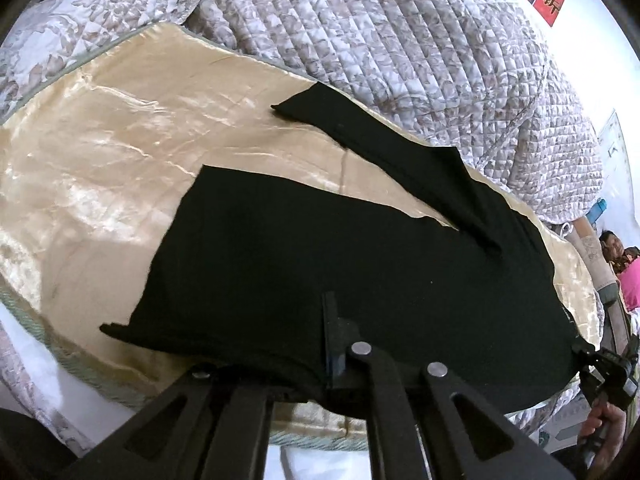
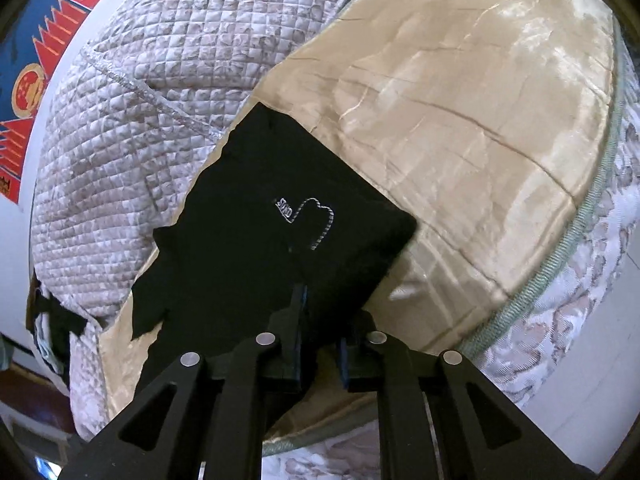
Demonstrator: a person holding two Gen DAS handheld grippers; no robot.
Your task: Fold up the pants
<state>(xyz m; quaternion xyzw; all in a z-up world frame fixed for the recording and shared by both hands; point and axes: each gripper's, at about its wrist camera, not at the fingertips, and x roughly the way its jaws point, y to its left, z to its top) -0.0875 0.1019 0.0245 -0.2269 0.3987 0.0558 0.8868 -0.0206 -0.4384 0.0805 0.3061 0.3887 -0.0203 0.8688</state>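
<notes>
**Black pants on satin spread: fold under way**

Left wrist view: black pants (image 1: 340,248) lie across a gold satin spread (image 1: 120,140) on the bed, one leg (image 1: 360,128) angled away, the nearer part broad and flat. Left tongs (image 1: 320,368) pinch the near hem; cloth bunches between the fingers. Right tongs (image 1: 600,364) grip the far corner.

Right wrist view: right tongs (image 2: 320,336) close on the pants' edge (image 2: 256,312); a stitched heart motif (image 2: 316,220) faces up. Quilted cover (image 2: 140,120) behind.

Judged step: both edges held, ready to lift. Next move calls for carrying both grips together over the leg, keeping the cloth taut.
</notes>
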